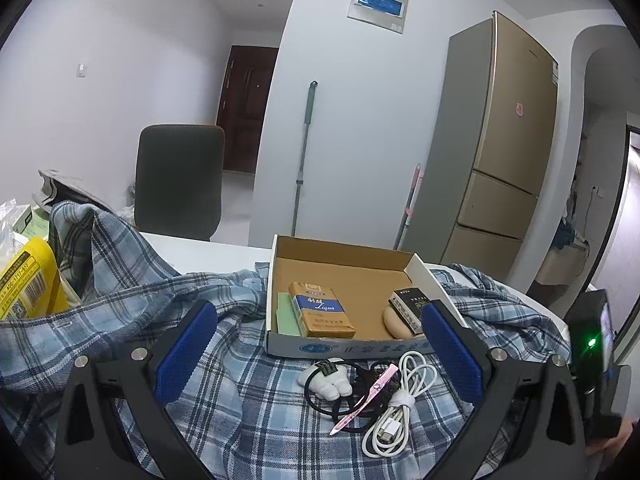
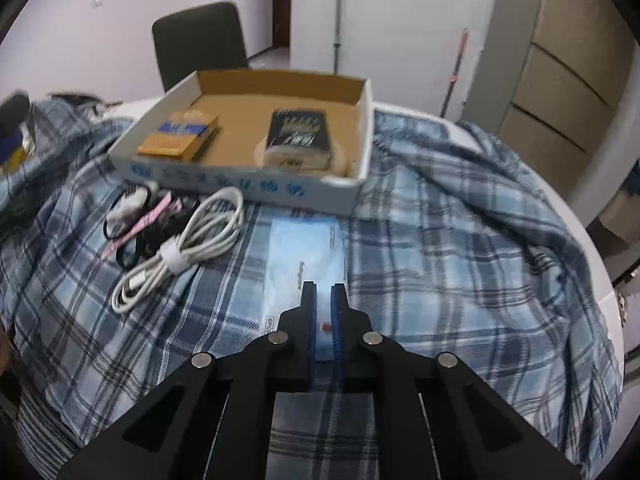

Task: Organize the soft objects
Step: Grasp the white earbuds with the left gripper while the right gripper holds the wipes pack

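A blue plaid cloth (image 2: 460,260) covers the round table. On it lies a flat light-blue packet (image 2: 306,244), just in front of an open cardboard box (image 2: 240,188). My right gripper (image 2: 324,290) is shut on the packet's near end, and the packet shows between its pads. Left of the packet lie a coiled white cable (image 2: 188,248), a small white plush toy (image 2: 128,206), black hair ties and a pink strip. My left gripper (image 1: 320,312) is open above the cloth (image 1: 240,400). The plush toy (image 1: 326,382) and cable (image 1: 394,404) lie between its fingers, untouched.
The box (image 1: 348,348) holds an orange pack (image 1: 322,310) and a black pack (image 1: 412,304) resting on a beige round pad. A yellow bag (image 1: 28,280) stands at the left. A dark chair (image 1: 180,180) and a gold fridge (image 1: 500,140) stand behind the table.
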Demonstrator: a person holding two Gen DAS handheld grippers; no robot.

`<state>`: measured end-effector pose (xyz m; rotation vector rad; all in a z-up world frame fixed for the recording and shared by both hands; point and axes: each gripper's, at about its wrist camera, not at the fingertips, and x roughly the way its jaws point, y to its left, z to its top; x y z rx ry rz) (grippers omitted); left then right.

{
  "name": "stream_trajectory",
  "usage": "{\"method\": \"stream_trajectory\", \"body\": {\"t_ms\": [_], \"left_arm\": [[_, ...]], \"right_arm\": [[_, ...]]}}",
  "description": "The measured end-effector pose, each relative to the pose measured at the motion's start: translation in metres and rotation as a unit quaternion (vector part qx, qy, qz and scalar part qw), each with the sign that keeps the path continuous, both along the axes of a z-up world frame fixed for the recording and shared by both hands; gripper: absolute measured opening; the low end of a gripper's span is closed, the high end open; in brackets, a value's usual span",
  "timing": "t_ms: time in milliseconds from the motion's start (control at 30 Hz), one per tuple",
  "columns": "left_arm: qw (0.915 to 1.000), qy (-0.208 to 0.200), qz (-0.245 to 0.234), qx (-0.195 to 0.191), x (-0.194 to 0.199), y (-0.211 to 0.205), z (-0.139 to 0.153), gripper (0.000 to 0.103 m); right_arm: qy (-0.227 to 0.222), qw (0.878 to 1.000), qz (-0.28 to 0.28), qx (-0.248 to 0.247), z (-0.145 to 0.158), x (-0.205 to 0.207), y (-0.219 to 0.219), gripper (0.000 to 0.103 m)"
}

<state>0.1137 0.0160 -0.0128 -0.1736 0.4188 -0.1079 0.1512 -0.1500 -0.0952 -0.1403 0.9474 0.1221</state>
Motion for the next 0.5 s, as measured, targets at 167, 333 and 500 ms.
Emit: {"method": "stream_trajectory", "body": {"t_ms": [167, 333, 500], "left_arm": [[1.0, -0.005, -0.002, 0.007, -0.002, -0.004, 0.001, 0.103], [1.0, -0.002, -0.002, 0.003, -0.002, -0.004, 0.001, 0.103], [1.0, -0.002, -0.002, 0.004, -0.001, -0.003, 0.001, 0.103]], "right_arm": [[0.004, 1.0, -0.01, 0.028, 0.008, 0.003, -0.007, 0.006], [-0.022, 0.999, 0.003, 0.045, 0.025, 0.011, -0.001, 0.006], [0.024, 0.998, 0.011, 0.056, 0.003, 0.031, 0.003, 0.006]]}}
